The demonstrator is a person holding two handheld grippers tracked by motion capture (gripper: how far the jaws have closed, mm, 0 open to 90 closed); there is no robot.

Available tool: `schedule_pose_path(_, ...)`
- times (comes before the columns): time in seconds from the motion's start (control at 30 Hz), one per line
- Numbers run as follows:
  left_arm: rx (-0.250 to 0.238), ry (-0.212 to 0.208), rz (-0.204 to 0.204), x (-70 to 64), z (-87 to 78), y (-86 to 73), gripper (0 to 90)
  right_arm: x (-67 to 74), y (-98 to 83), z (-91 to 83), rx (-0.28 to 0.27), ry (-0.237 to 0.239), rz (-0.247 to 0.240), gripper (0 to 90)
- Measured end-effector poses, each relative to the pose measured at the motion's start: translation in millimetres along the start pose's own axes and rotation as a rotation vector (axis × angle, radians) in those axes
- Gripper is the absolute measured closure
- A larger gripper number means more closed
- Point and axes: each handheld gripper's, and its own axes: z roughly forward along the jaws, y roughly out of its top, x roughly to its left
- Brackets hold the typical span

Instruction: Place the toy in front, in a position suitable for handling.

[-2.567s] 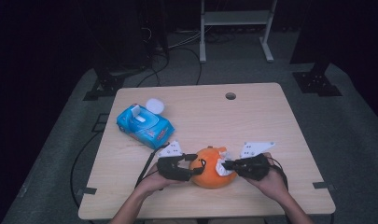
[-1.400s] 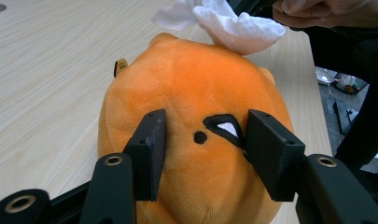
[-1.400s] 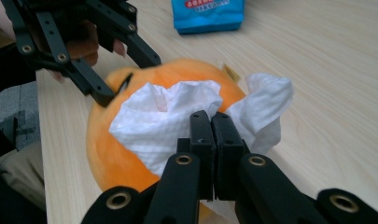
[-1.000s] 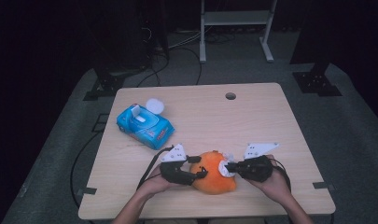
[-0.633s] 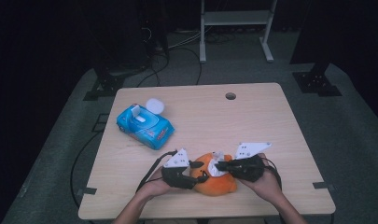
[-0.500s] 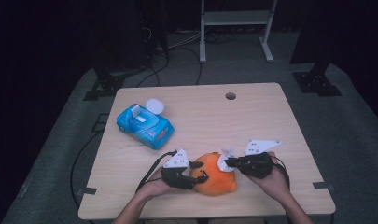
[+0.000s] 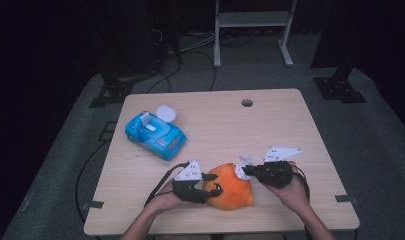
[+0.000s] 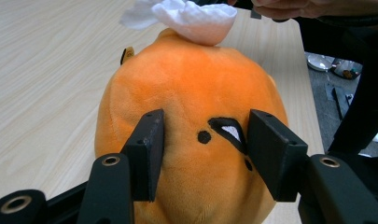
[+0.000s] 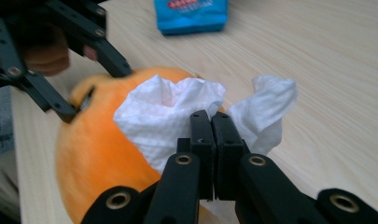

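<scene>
One orange plush toy [image 7: 232, 186], round, with black stitched face marks, sits on the near part of the table [image 7: 290, 130], between my two hands. Its face is turned toward the left gripper [image 7: 210, 186].

One white wipe [image 9: 177, 116], crumpled, is pressed against the top of the plush on the side away from the face. My right gripper [image 9: 210, 126] has it pinched; the jaws are clenched together with the tissue caught between them and loose folds spilling out on both sides.

My left gripper has the plush between its pads [image 8: 147, 149], one on each side of the stitched face. The jaws have just been closing on it. The fabric bulges between the pads, so I read this as a steadying grip on the toy.

One blue pack of wipes [image 7: 155, 134] lies well apart at the far left of the table, its flap open, with a white round lid [image 7: 165, 113] just beyond it. The print on the pack is too blurred to read; I make out only a red band across the label.

Risks, as I judge them: the soft body could squirm out of the left grip under wiping pressure, sliding the toy off the near edge. The thin wipe could tear or slip free of the right jaws if dragged hard across the pile.
</scene>
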Motion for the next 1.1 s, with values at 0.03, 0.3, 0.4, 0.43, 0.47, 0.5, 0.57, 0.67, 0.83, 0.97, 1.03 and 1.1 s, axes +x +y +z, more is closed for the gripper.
schedule_pose_path(0.03, 0.0, 0.001, -0.004, 1.0, -0.2, -0.5, 46.5, -2.8, -2.4, -1.5, 0.001, -0.001, 0.013, 88.0)
schedule_pose_path(0.3, -0.012, 0.036, -0.059, 8.7, 0.5, -3.5, 46.6, 8.7, 2.0, -2.9, -0.014, 0.037, -0.02, 88.0)
schedule_pose_path(0.4, -0.023, 0.038, -0.079, 10.7, -1.3, -6.0, 46.5, 5.3, -4.1, -1.2, 0.023, 0.025, -0.028, 87.9)
schedule_pose_path(0.43, -0.024, 0.041, -0.079, 11.4, -1.9, -6.5, 46.5, 5.3, -4.1, -1.2, 0.023, 0.025, -0.028, 87.9)
schedule_pose_path(0.47, -0.025, 0.041, -0.085, 12.5, -2.4, -7.0, 46.5, 3.3, -6.3, -3.5, 0.03, 0.017, -0.018, 87.9)
schedule_pose_path(0.5, -0.031, 0.046, -0.105, 16.2, -3.2, -8.2, 46.5, 0.8, -10.1, -7.5, 0.039, 0.0, -0.006, 87.9)
schedule_pose_path(0.57, -0.032, 0.044, -0.114, 18.2, -3.3, -8.7, 46.7, 3.5, -9.0, -11.5, 0.015, 0.017, -0.009, 87.9)
schedule_pose_path(0.67, -0.027, 0.046, -0.108, 19.6, -1.1, -7.0, 47.0, 15.9, -0.2, -10.1, -0.011, 0.063, -0.052, 87.9)
schedule_pose_path(0.83, -0.028, 0.046, -0.106, 18.9, -1.3, -7.6, 47.1, 16.5, -3.2, -1.9, 0.036, 0.073, -0.068, 87.8)
schedule_pose_path(0.97, -0.026, 0.051, -0.104, 19.8, -0.2, -6.0, 47.0, 7.5, -8.0, -6.3, 0.067, 0.002, -0.076, 87.8)
schedule_pose_path(1.03, -0.026, 0.053, -0.103, 20.1, -0.1, -5.7, 46.9, 10.9, -4.7, -8.7, 0.042, 0.012, -0.081, 87.8)
schedule_pose_path(1.1, -0.033, 0.061, -0.105, 20.1, 1.8, -4.6, 46.9, 18.1, 0.8, -9.8, -0.002, 0.065, -0.082, 87.8)
